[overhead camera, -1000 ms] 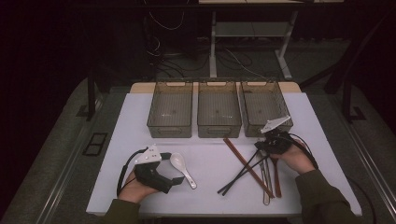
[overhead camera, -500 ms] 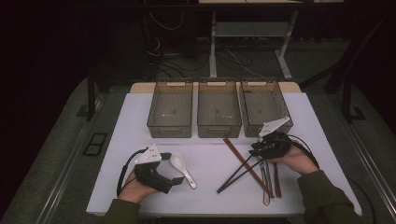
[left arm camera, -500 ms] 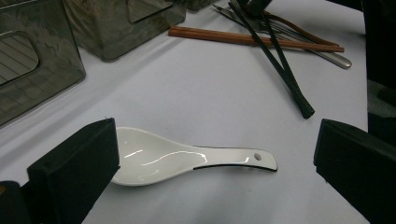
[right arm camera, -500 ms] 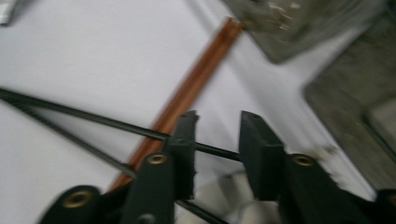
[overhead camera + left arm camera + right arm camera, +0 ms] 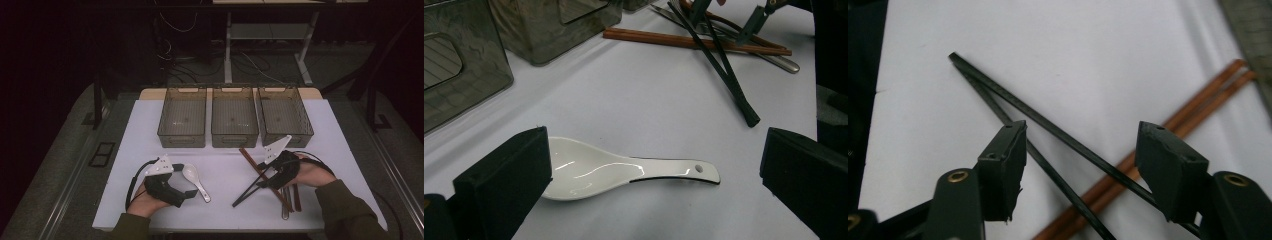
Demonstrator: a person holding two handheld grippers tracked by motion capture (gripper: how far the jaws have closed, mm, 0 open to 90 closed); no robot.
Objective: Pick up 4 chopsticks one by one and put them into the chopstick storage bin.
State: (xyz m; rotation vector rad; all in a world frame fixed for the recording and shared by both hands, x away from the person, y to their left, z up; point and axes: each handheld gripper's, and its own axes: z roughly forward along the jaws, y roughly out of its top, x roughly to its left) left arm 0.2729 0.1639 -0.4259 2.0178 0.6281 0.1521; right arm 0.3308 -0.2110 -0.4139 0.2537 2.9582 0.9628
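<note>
Chopsticks (black) partly hidden behind fingers.

A white table fills the lower middle of the frame, lit brightly from above while everything around it falls into dark. A strip of its wooden edge shows at the far side. Grey carpet runs along the left and right of the frame, with a dark floor plate at centre left. In the upper middle stand the pale legs of a desk, with cables hanging and lying on the floor to their left. Dark posts rise at the left and right edges.
</note>
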